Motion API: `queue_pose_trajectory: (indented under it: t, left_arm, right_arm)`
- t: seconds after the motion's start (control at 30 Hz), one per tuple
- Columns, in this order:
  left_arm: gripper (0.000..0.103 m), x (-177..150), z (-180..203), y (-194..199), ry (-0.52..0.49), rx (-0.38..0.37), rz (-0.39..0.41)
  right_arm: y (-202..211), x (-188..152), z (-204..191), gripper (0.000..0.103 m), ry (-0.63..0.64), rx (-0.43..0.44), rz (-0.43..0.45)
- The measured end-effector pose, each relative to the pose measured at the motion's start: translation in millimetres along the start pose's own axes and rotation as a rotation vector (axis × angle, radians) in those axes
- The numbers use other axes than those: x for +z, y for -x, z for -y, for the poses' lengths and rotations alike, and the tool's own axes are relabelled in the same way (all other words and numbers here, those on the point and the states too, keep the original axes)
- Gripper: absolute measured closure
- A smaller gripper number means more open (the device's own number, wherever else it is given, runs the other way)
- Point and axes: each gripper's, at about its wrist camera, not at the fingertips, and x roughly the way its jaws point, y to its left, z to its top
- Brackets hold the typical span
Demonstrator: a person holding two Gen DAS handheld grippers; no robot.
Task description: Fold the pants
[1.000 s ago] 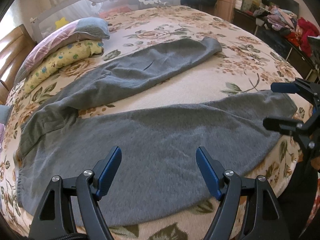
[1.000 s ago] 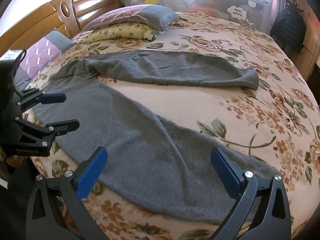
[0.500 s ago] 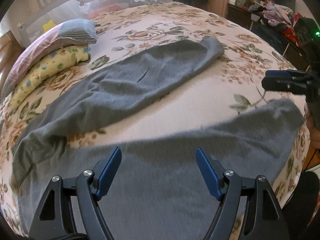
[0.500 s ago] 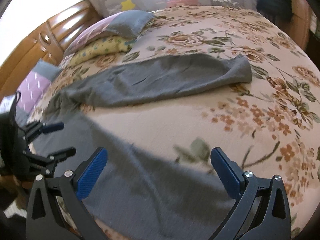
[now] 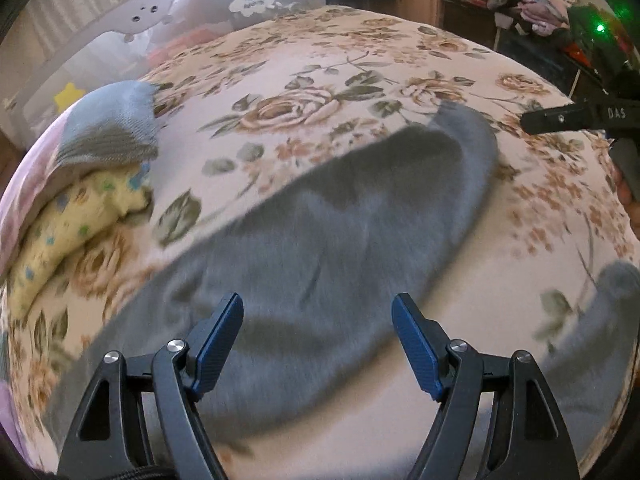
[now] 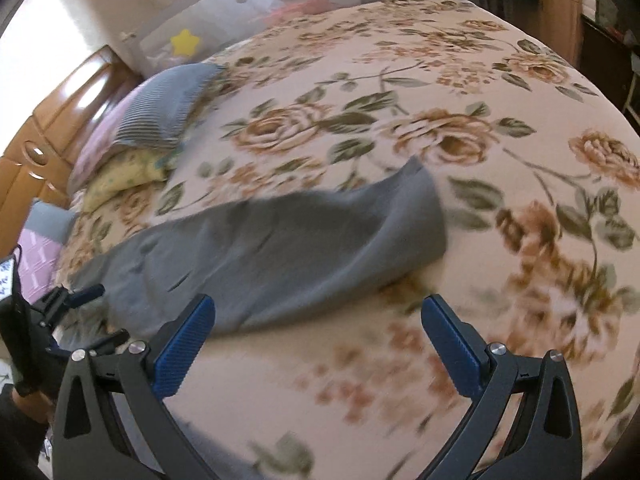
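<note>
The grey pants (image 5: 340, 240) lie spread on the floral bed (image 5: 360, 64), one leg running slantwise across the middle of the cover with its cuff end (image 5: 472, 136) pointing toward the far right side. In the left wrist view a second patch of grey, the other leg (image 5: 612, 304), shows at the right edge near the bed's rim, apart from the first leg with bare cover between them. The same long leg appears in the right wrist view (image 6: 280, 248), its cuff lying flat on a rose print, its other end running toward the left where the cloth bunches. Both views are blurred. The left gripper (image 5: 318, 344) hovers above the long leg with its jaws wide and nothing between its blue pads (image 5: 218, 344). The right gripper (image 6: 318, 344) also stands wide and empty, over bare cover just short of the leg's near edge. Each gripper shows at the edge of the other's view. Pillows (image 5: 84, 168) are stacked at the left by a wooden headboard (image 6: 48, 152), and a padded rail (image 6: 248, 4) runs along the far side.
</note>
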Motion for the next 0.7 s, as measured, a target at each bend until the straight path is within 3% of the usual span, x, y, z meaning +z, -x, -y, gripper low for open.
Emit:
queue_pose_trajectory:
  t: [0.23, 0.47, 0.5, 0.57, 0.63, 0.67, 0.7]
  left_arm:
    - [0.026, 44, -20, -59, -0.082, -0.002, -0.045]
    - [0.026, 69, -37, -111, -0.144, -0.035, -0.122]
    - [0.026, 71, -41, -118, -0.141, -0.032, -0.129]
    - [0.026, 71, -46, -126, -0.138, -0.049, -0.147]
    - [0.025, 71, -48, -135, -0.134, -0.074, -0.171]
    - [0.025, 71, -49, -136, -0.128, -0.086, -0.172]
    - [0.03, 71, -50, -135, -0.122, -0.102, -0.172]
  right_arm:
    - [-42, 48, 35, 0.0, -0.001, -0.063, -0.029]
    - [-85, 82, 46, 0.003, 0.04, -0.09, -0.095]
    - [-92, 86, 46, 0.005, 0.051, -0.098, -0.108]
    - [-108, 90, 49, 0.026, 0.062, -0.109, -0.149]
    - [-122, 90, 56, 0.034, 0.047, -0.125, -0.188]
    - [-128, 89, 59, 0.042, 0.046, -0.13, -0.2]
    - [-130, 88, 60, 0.049, 0.052, -0.137, -0.2]
